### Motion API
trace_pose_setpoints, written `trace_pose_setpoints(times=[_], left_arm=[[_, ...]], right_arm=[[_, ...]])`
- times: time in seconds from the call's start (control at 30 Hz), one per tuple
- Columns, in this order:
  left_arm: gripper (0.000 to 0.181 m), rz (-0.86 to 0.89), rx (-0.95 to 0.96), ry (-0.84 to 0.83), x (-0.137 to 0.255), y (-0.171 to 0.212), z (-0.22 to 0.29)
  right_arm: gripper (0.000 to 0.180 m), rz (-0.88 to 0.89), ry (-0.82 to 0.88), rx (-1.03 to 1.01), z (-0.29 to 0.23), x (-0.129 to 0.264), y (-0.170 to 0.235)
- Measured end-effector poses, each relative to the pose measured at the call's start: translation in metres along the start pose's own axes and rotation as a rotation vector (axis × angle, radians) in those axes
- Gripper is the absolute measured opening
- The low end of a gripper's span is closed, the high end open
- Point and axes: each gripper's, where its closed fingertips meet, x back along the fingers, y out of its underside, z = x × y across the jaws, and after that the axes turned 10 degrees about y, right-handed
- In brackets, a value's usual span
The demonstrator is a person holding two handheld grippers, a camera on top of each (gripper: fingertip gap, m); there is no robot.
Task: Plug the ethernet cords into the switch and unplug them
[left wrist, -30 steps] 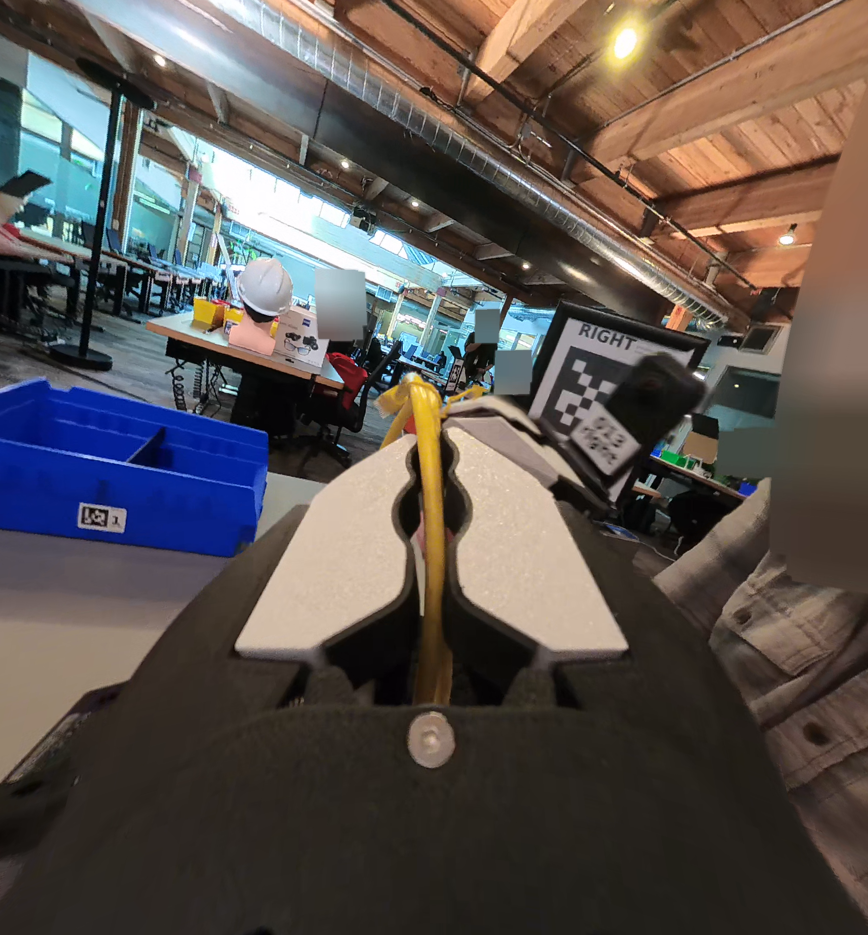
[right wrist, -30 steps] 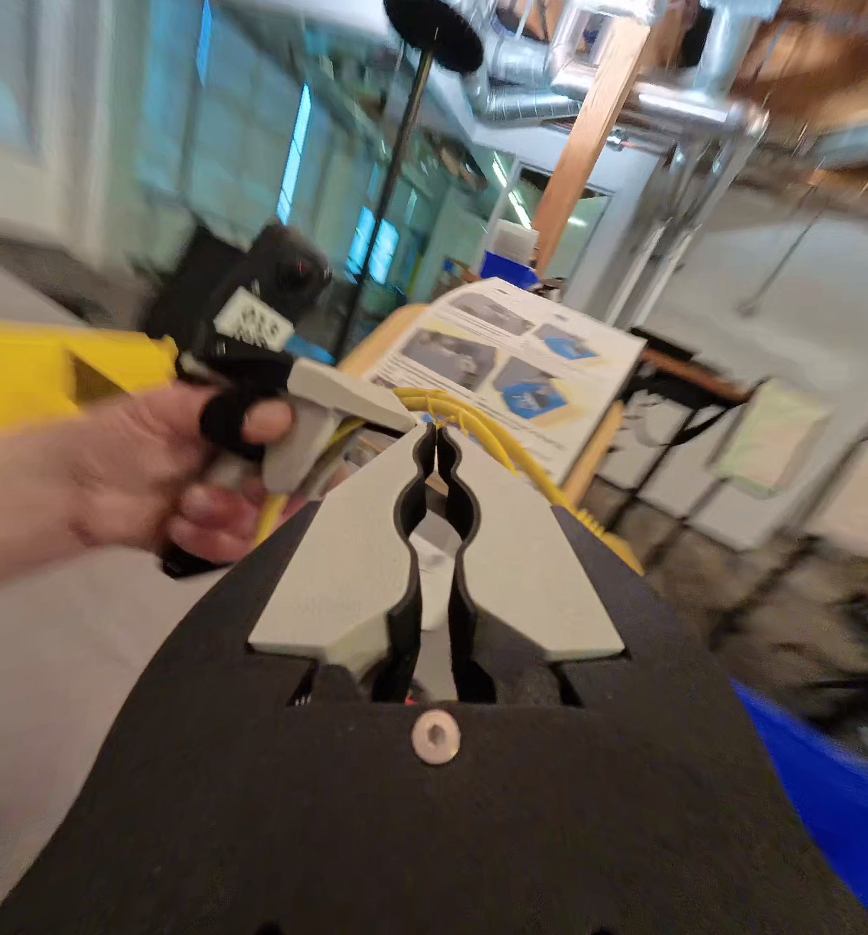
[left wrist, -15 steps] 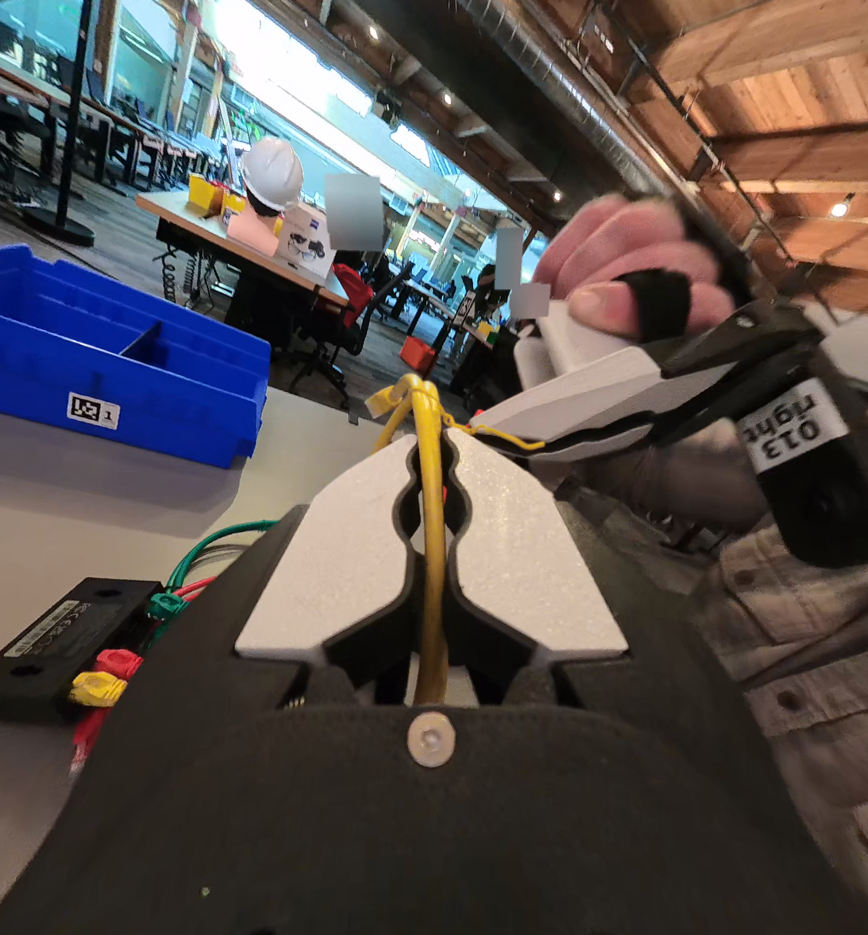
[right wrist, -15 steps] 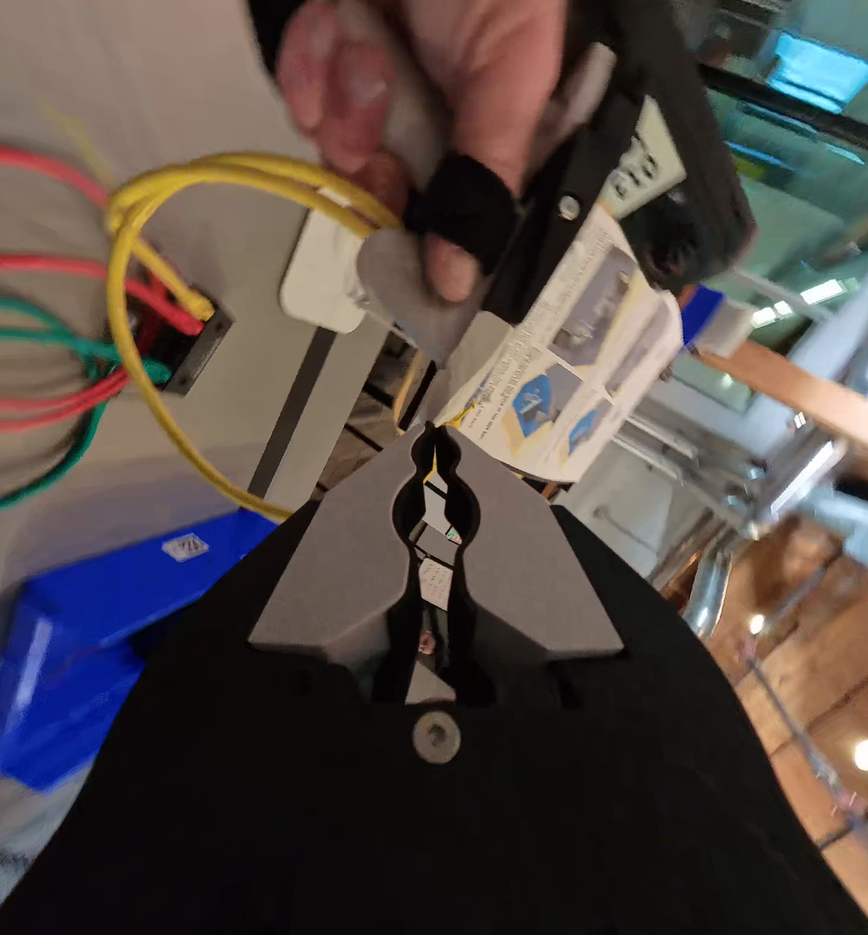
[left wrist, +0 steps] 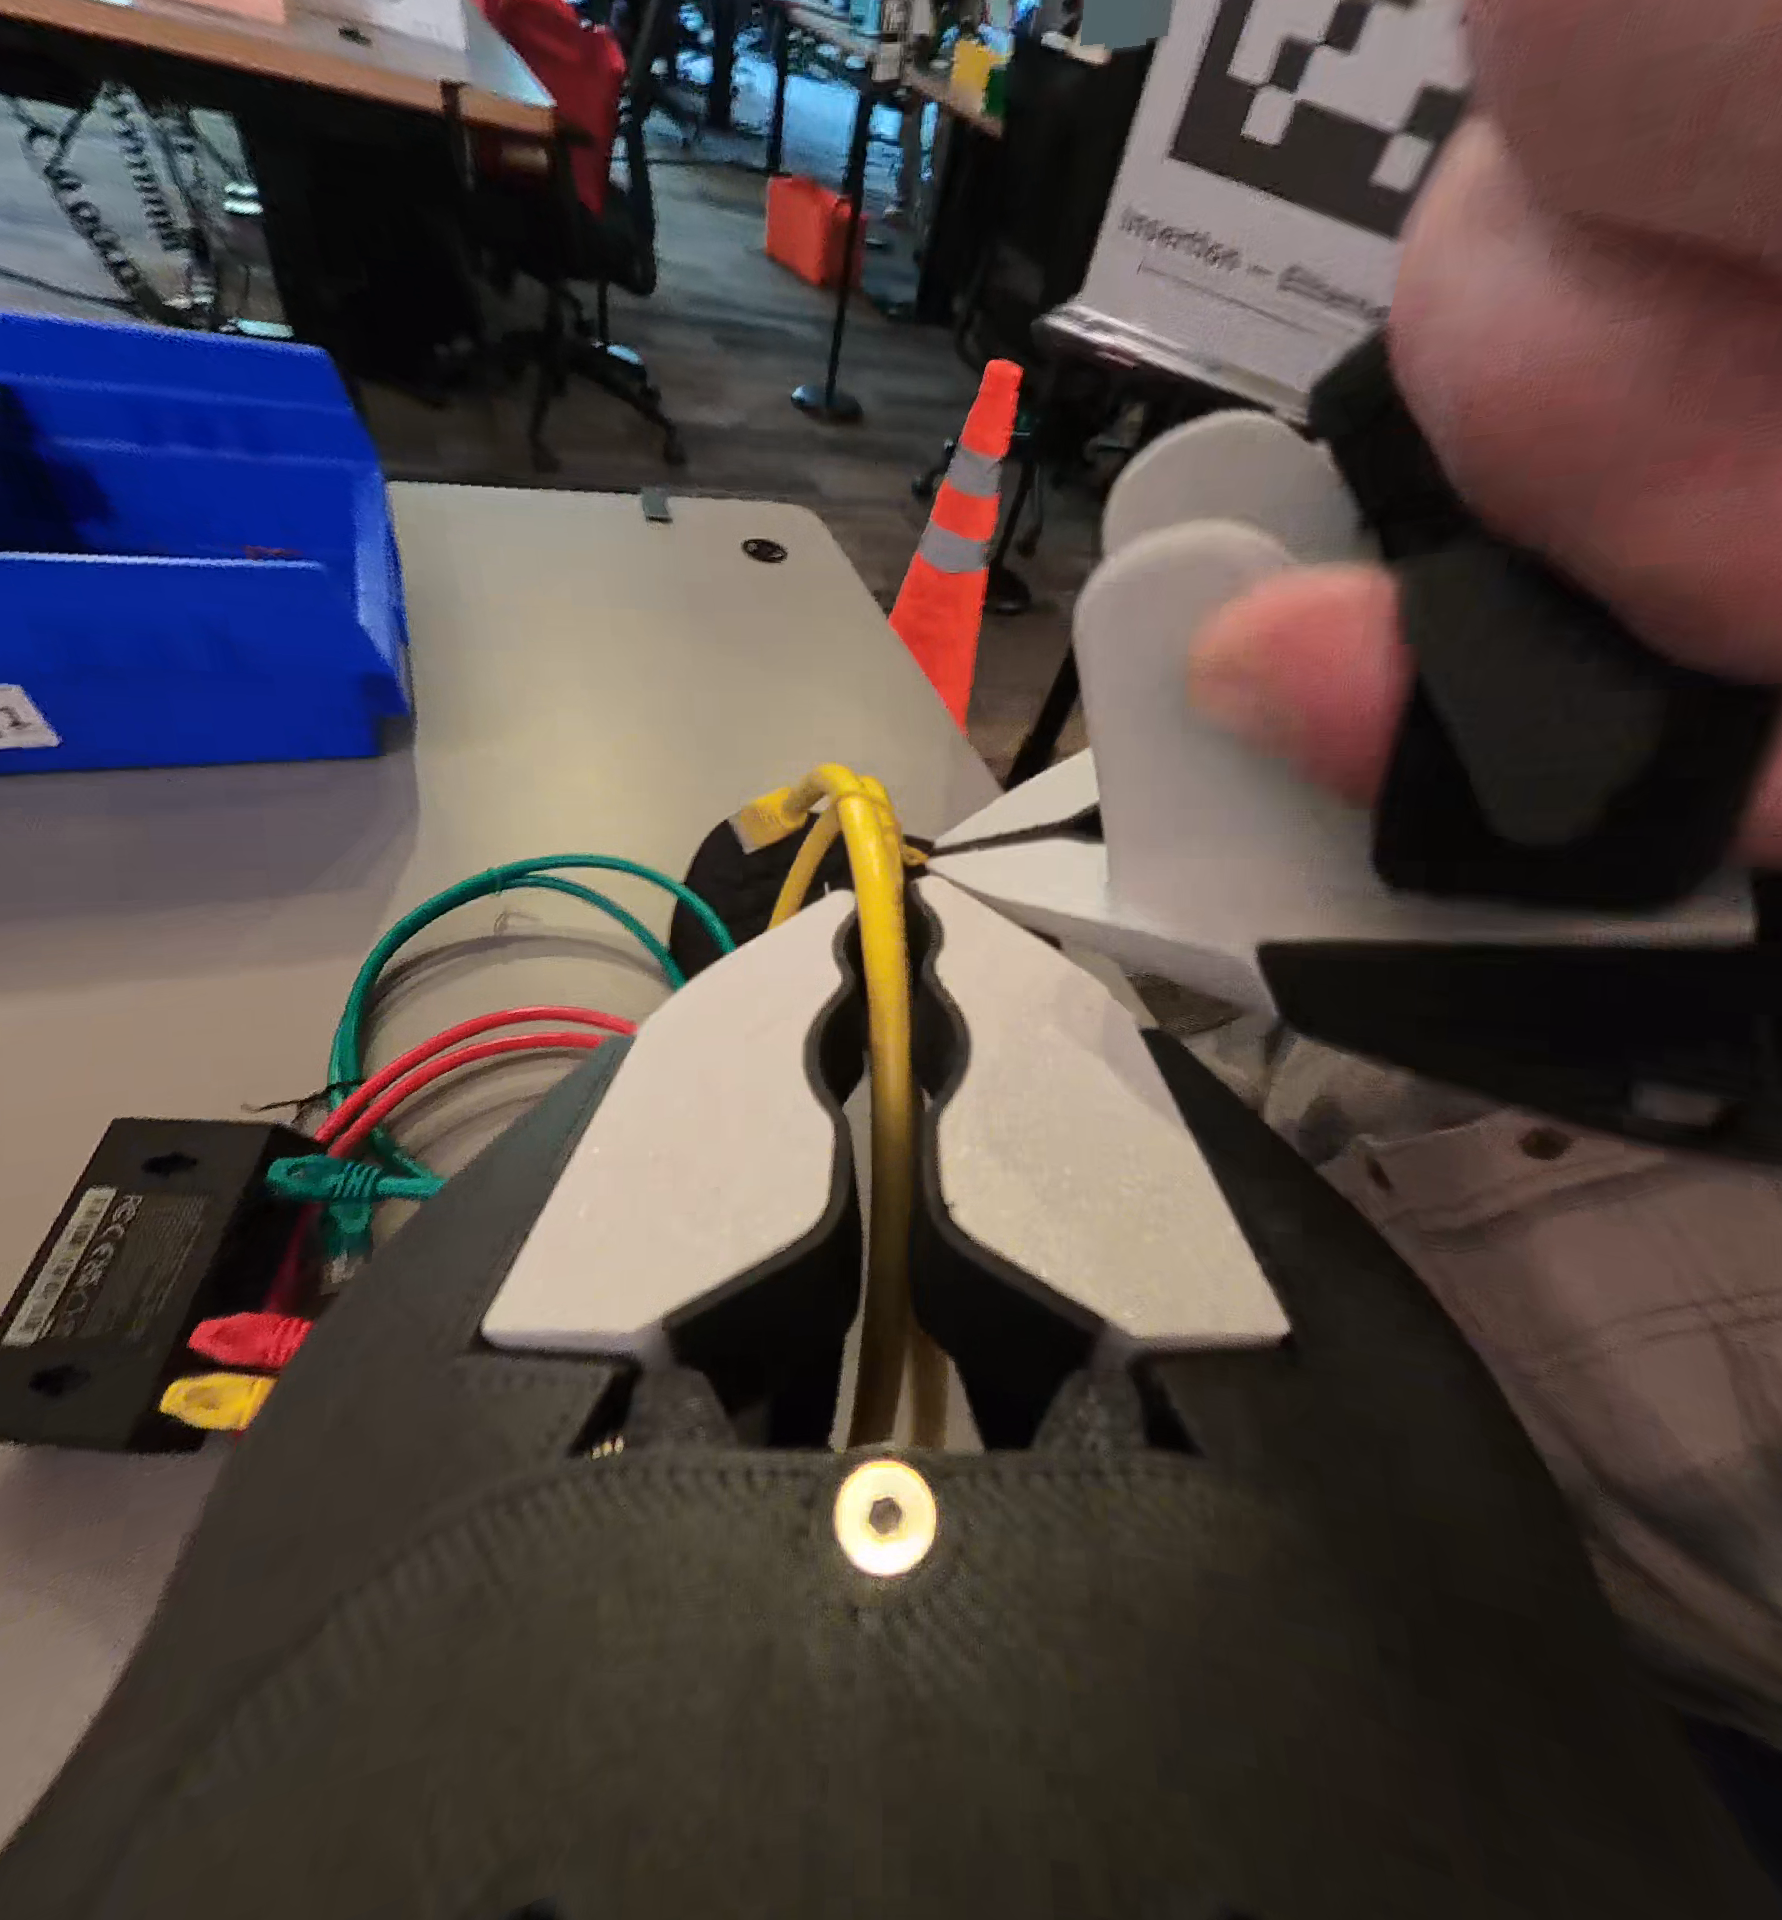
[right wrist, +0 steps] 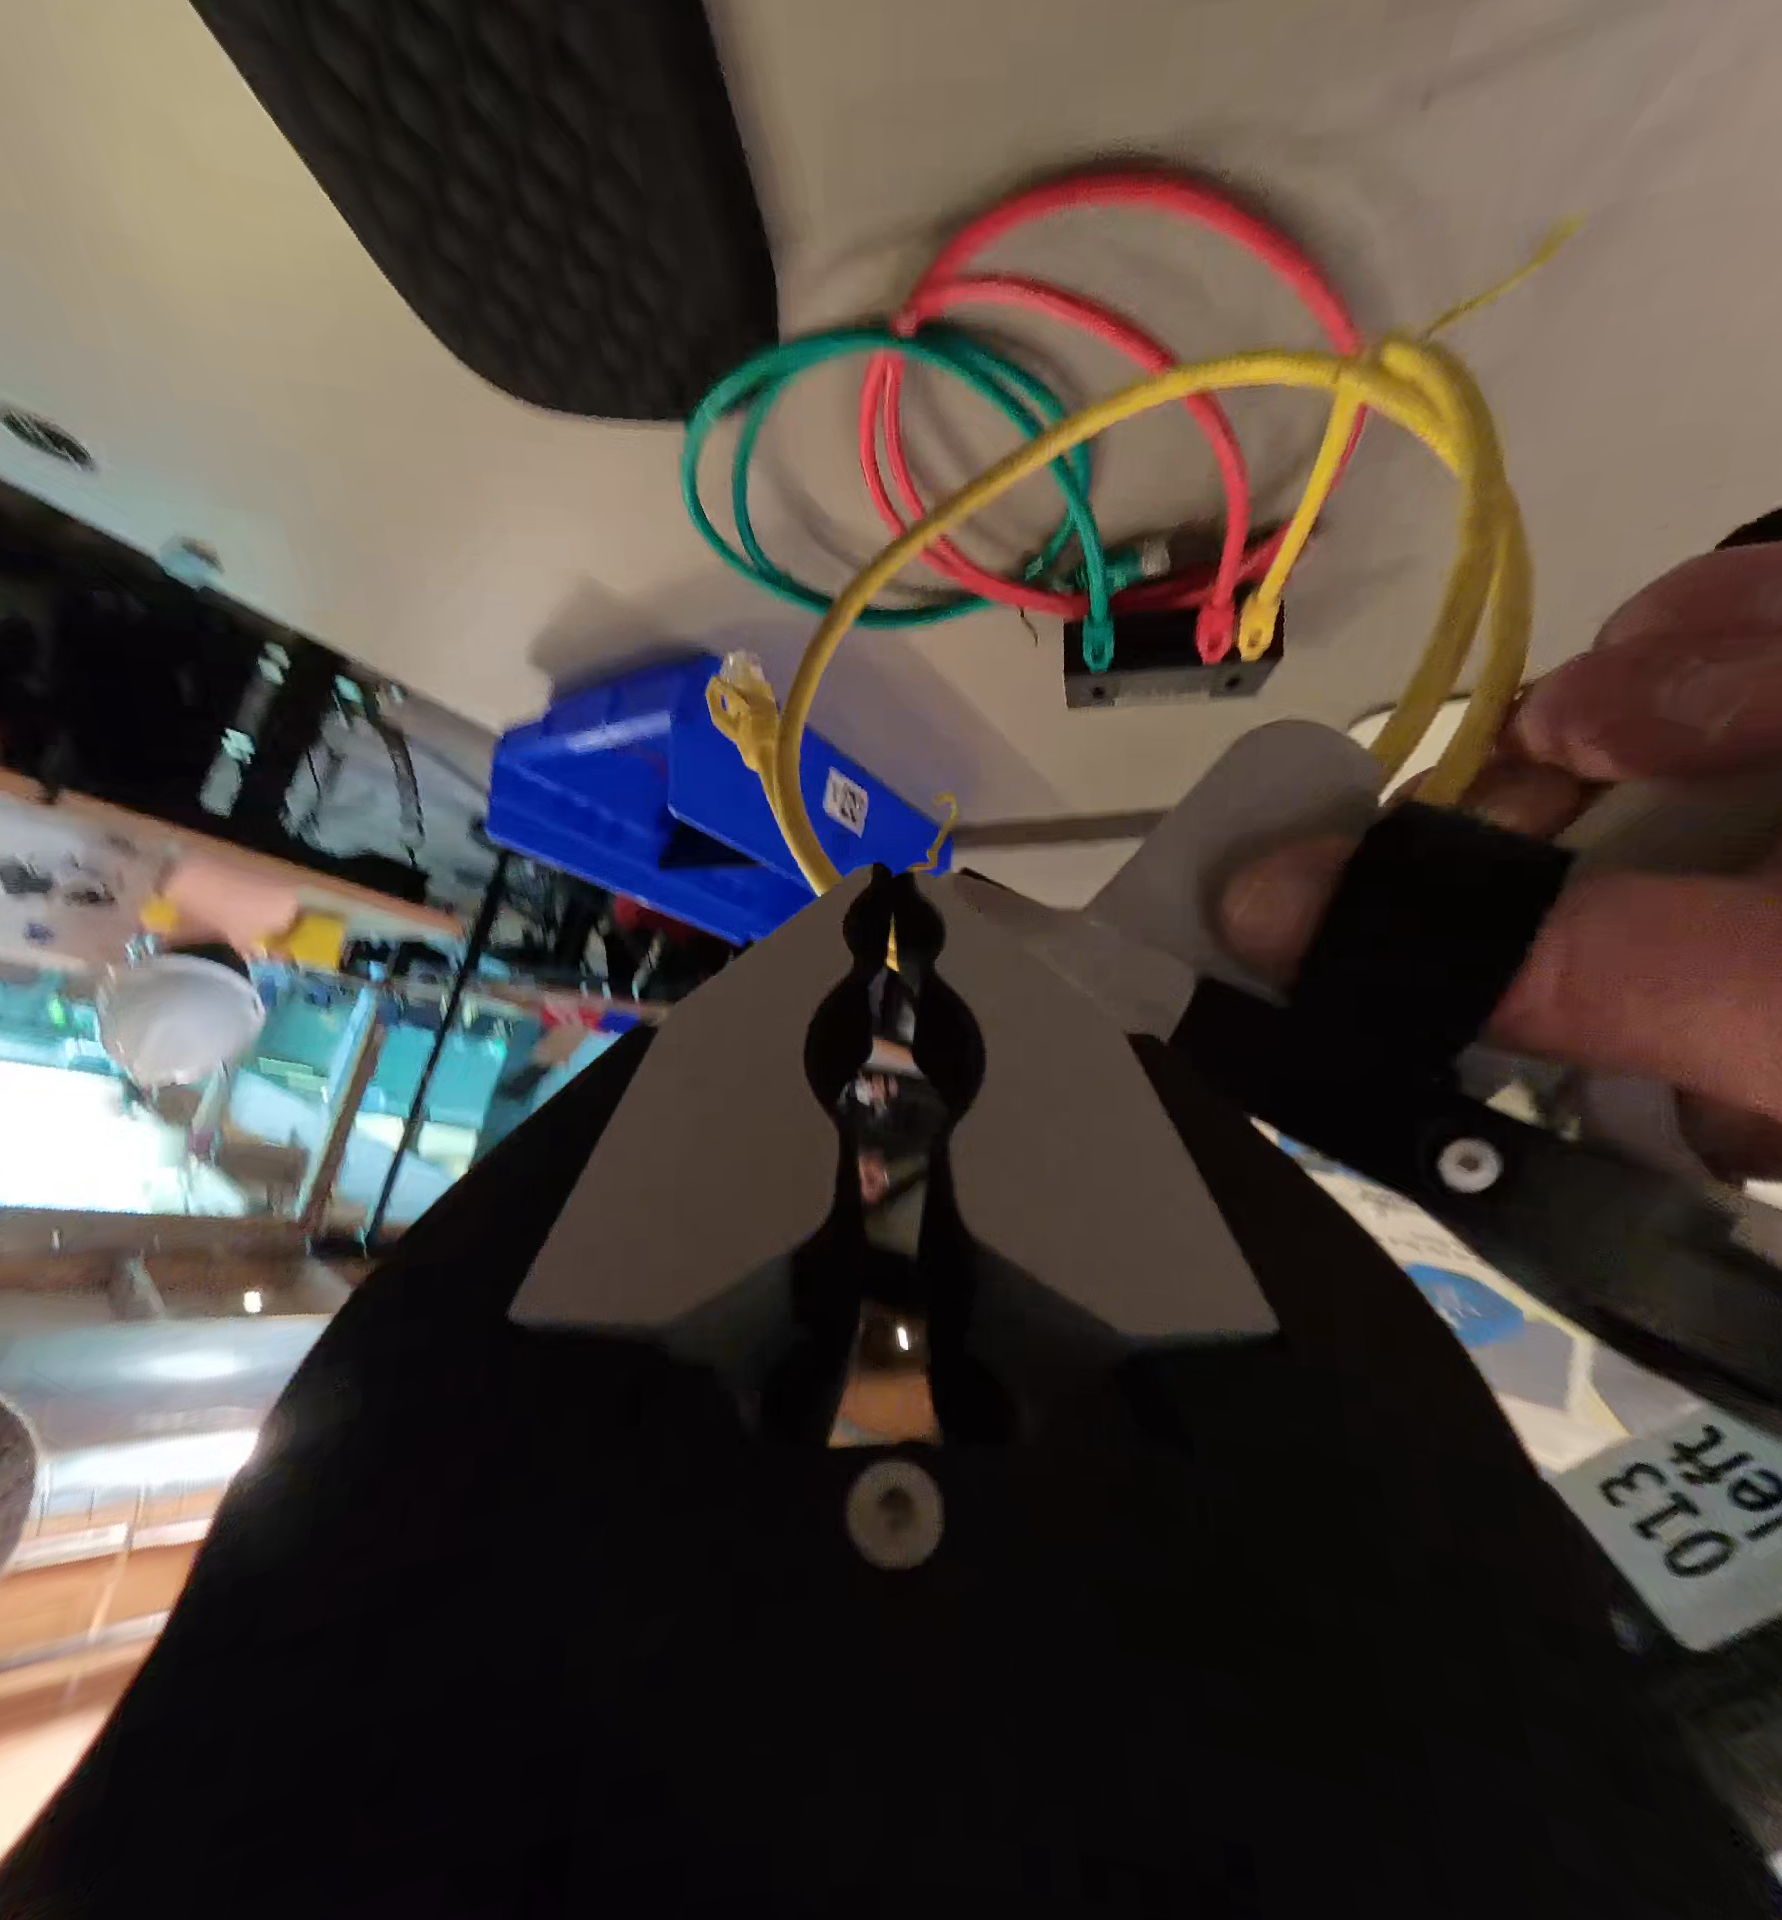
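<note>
Yellow cord (left wrist: 892, 997) runs between the clamped left hand-held gripper (left wrist: 892, 904).

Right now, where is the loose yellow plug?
The loose yellow plug hangs free just past the left hand-held gripper tips, above the table, unplugged from the black switch.

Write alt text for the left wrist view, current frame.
The left claw is shut on a yellow ethernet cord, the right claw meeting it at the tips. Left of it on the grey table a black switch holds green, red and yellow plugs; a blue bin sits behind.
</note>
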Motion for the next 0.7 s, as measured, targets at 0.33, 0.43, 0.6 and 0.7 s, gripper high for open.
trace_pose_setpoints(times=[0.33,0.43,0.6,0.7], left_arm=[[0.004,0.374,-0.128,-0.223,0.091,-0.045,-0.023],[0.004,0.386,-0.219,-0.287,0.100,-0.052,-0.019],[0.004,0.429,-0.305,-0.296,0.105,-0.058,-0.011],[0.004,0.435,-0.352,-0.307,0.103,-0.061,-0.008]], right_arm=[[0.052,0.301,0.358,-0.948,0.052,0.029,0.058],[0.040,0.742,0.540,-1.335,0.066,0.065,0.066],[0.023,1.369,0.649,-1.737,0.053,0.092,0.081],[0.020,1.482,0.605,-1.847,0.055,0.072,0.074]])
